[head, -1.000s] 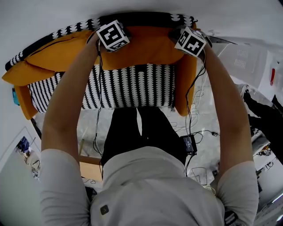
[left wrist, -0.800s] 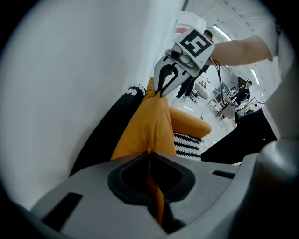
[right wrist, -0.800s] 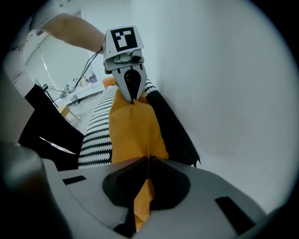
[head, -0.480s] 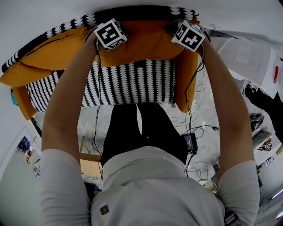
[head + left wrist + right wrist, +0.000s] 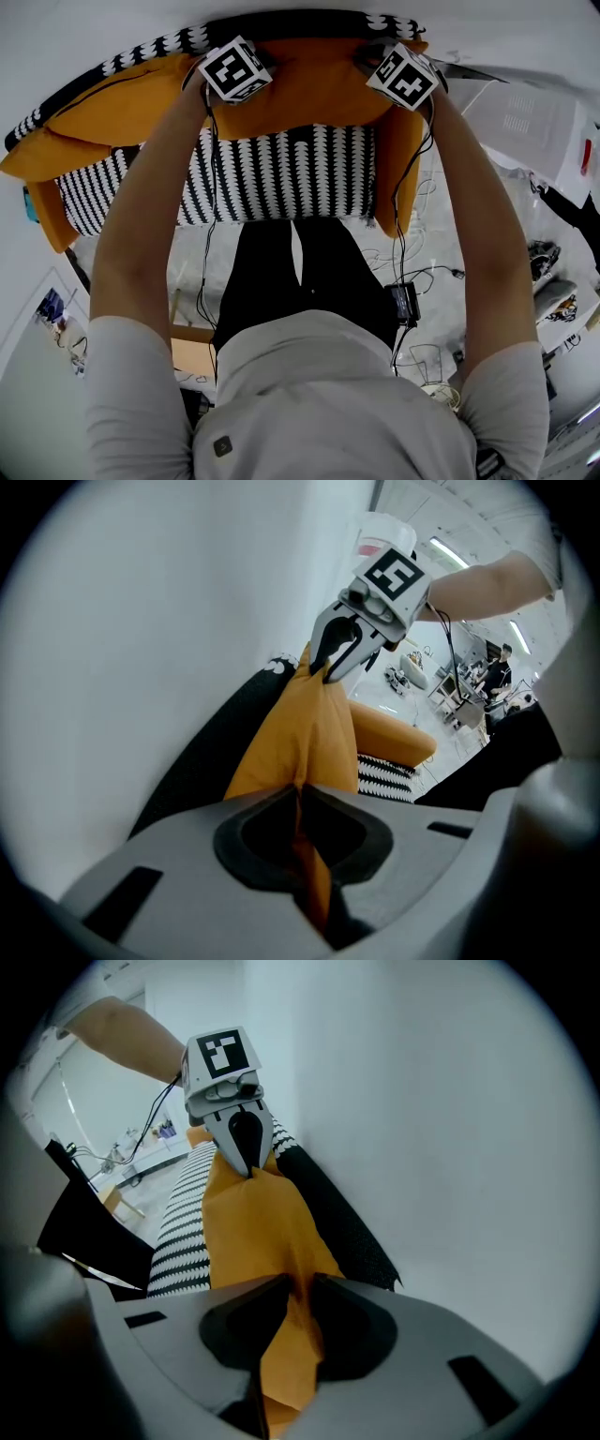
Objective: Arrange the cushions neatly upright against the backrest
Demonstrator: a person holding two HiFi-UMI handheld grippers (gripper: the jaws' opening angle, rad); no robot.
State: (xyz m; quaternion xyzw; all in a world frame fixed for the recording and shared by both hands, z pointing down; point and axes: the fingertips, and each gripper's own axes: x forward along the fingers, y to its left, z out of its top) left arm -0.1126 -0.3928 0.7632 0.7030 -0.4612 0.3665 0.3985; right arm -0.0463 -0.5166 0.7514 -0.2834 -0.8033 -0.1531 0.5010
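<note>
An orange cushion [image 5: 309, 94] stands along the black-and-white backrest [image 5: 281, 23] of a sofa, above the striped seat [image 5: 281, 173]. Both grippers hold its top edge. My left gripper [image 5: 300, 794] is shut on a fold of the orange cushion [image 5: 309, 733]. My right gripper [image 5: 295, 1283] has the orange cushion [image 5: 253, 1232] bunched between its jaws, which are opening; the fabric still fills the gap. Each gripper shows in the other's view: the right gripper [image 5: 326, 675] and the left gripper [image 5: 246, 1168] pinch the same edge. A second orange cushion [image 5: 94, 117] leans at the left.
A white wall runs close behind the backrest [image 5: 347, 1222]. An orange armrest [image 5: 398, 173] closes the sofa's right end. Cables and a small black box [image 5: 403, 302] lie on the floor by the person's legs. White furniture [image 5: 525, 122] stands at the right.
Both grippers and the cushion's top edge have shifted slightly farther toward the backrest. The cushion stays held at both ends.
</note>
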